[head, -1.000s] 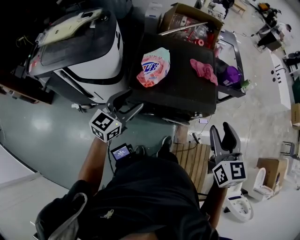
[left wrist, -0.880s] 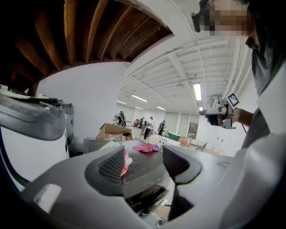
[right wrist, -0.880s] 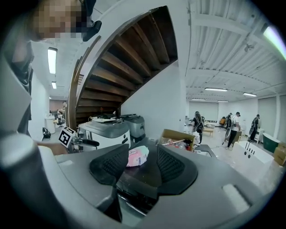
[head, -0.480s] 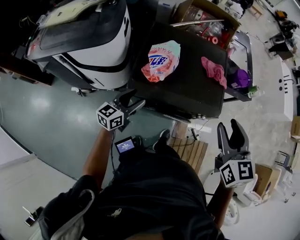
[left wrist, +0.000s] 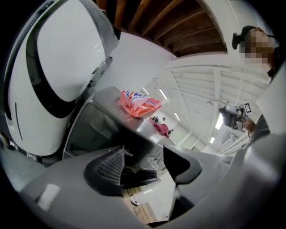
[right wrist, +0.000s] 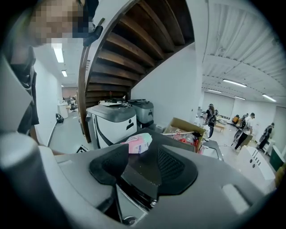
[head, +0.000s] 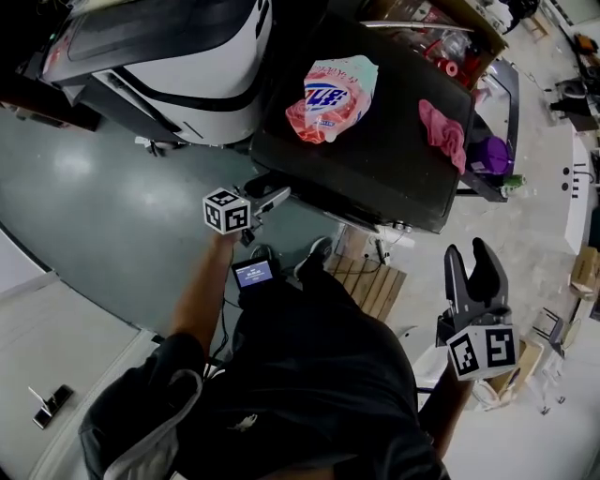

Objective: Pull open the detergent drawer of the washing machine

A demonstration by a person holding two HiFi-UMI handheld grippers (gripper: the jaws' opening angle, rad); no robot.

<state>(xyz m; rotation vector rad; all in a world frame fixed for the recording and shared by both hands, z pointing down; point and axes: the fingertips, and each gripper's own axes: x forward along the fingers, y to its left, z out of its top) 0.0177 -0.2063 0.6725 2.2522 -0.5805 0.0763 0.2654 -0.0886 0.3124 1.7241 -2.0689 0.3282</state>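
Note:
The washing machine is a dark box seen from above, with a pink detergent bag and a pink cloth on its lid. My left gripper is low at the machine's front left corner, and its jaws are opening with nothing between them. In the left gripper view the left gripper points at the machine's front, where a rectangular panel sits flush at the upper left. My right gripper hangs open to the right, away from the machine. In its own view the right gripper holds nothing.
A large white and black appliance stands left of the washer. A cardboard box of clutter sits behind it. A wooden pallet and a small screen device lie on the floor near my feet.
The left gripper has dropped from lid height to the machine's front and rolled. The right gripper has drifted a little to the right.

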